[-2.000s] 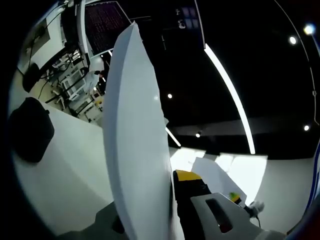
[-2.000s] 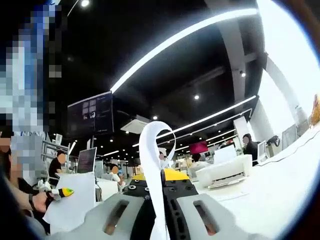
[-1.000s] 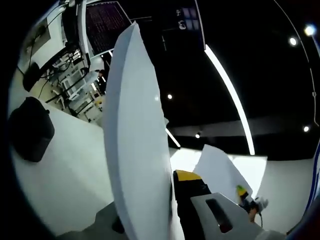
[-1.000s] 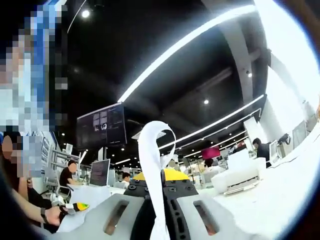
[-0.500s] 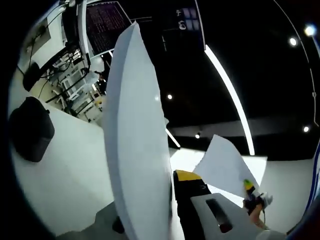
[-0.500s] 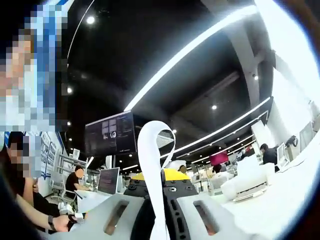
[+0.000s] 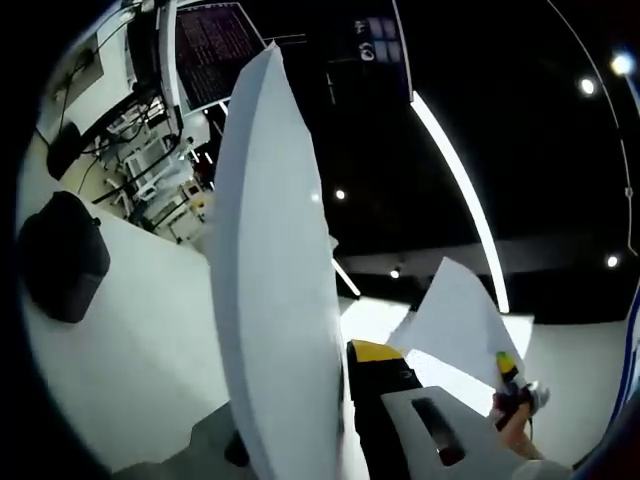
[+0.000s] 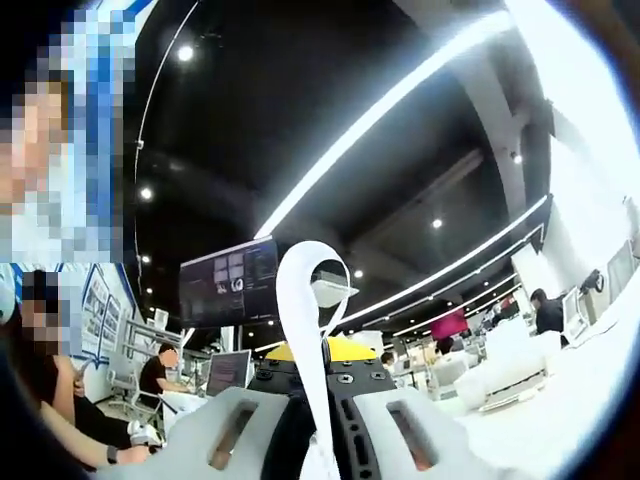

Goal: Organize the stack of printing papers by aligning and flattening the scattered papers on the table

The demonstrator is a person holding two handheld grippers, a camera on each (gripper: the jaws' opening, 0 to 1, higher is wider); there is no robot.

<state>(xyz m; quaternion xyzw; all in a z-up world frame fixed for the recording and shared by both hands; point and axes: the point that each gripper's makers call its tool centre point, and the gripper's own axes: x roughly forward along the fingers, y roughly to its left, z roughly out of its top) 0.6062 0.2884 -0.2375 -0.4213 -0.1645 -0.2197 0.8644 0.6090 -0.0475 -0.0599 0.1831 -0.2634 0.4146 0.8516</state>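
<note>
You are holding paper (image 7: 270, 300) upright, its long edge running up from your left gripper (image 7: 345, 440); both grippers, right gripper (image 8: 318, 440) included, are pinching sheets.

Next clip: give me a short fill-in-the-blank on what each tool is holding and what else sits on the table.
1. The left tool is shut on a sheet of ____.
2. The paper in the right tool curls over at its ____ end.
3. On the white table, left of the held paper, lies a ____ object.

Missing words: paper; top; black
</note>
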